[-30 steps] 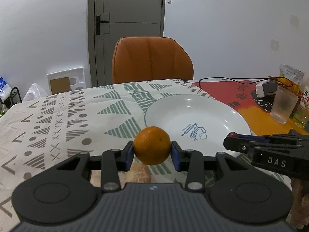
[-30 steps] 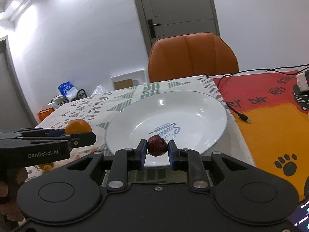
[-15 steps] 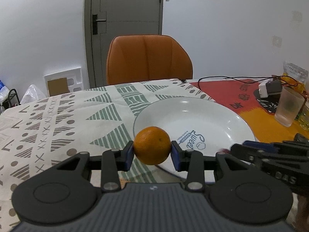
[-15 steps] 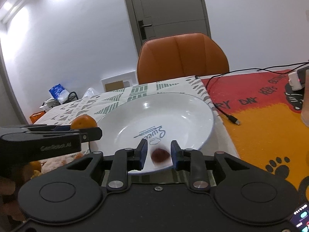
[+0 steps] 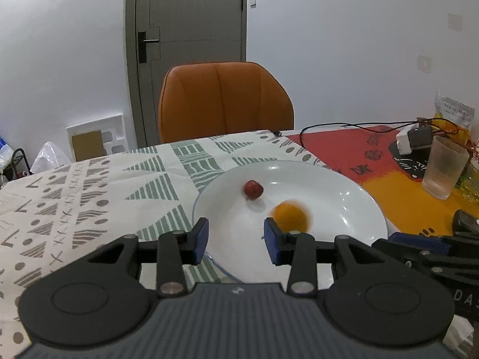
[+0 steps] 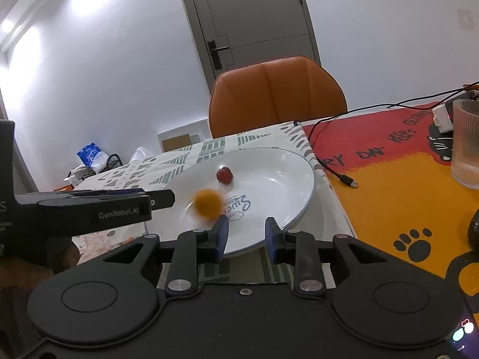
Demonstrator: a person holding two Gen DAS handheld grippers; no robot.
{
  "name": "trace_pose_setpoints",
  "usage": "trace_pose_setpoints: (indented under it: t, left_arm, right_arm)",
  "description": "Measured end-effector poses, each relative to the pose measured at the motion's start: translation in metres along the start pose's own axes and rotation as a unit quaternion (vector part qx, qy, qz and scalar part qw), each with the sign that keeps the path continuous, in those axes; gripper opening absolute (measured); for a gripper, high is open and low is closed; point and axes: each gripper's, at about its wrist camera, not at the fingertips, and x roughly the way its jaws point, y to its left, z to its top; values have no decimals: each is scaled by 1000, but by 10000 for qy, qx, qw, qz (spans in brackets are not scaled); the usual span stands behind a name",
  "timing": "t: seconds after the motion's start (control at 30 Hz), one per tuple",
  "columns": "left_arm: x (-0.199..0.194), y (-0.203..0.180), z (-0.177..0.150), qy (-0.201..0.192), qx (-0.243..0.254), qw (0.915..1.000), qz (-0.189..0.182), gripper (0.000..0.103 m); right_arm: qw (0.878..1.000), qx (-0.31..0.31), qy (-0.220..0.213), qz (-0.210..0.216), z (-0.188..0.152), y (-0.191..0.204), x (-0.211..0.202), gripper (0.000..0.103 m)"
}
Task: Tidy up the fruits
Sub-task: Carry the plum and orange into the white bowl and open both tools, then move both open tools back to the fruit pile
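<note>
A white plate sits on the patterned tablecloth. In it lie a small dark red fruit and an orange, blurred with motion. My left gripper hangs over the plate's near rim, open, with nothing between its blue pads; the orange is just beyond its right finger. My right gripper is open too, at the plate's near edge, holding nothing. Each gripper shows in the other's view: the left gripper and the right gripper.
An orange chair stands behind the table. To the right of the plate lie a red and orange mat, a black cable, a ribbed glass and a charger. The patterned cloth covers the left.
The orange has left my left gripper's pads and now moves in the plate. The red fruit, dropped by my right gripper, lies farther into the plate. The left gripper shifted right over the plate.
</note>
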Motion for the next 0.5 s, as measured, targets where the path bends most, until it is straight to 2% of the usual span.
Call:
trace_pose_setpoints:
  t: [0.2, 0.27, 0.37, 0.43, 0.5]
  left_arm:
    - [-13, 8, -1, 11, -26, 9999, 115, 43]
    - [-18, 13, -1, 25, -55, 9998, 169, 48]
    - [-28, 20, -2, -14, -109, 9995, 290, 59]
    - [-34, 26, -3, -29, -175, 9991, 384, 71]
    - [-40, 33, -3, -39, -263, 9986, 456, 77]
  right_arm:
    - [10000, 14, -26, 82, 1, 6, 0, 30]
    - [9999, 29, -25, 106, 0, 8, 0, 31]
    - [9999, 62, -19, 139, 1, 11, 0, 35]
    - [9998, 58, -37, 160, 2, 15, 0, 40]
    - [9998, 34, -53, 178, 2, 18, 0, 49]
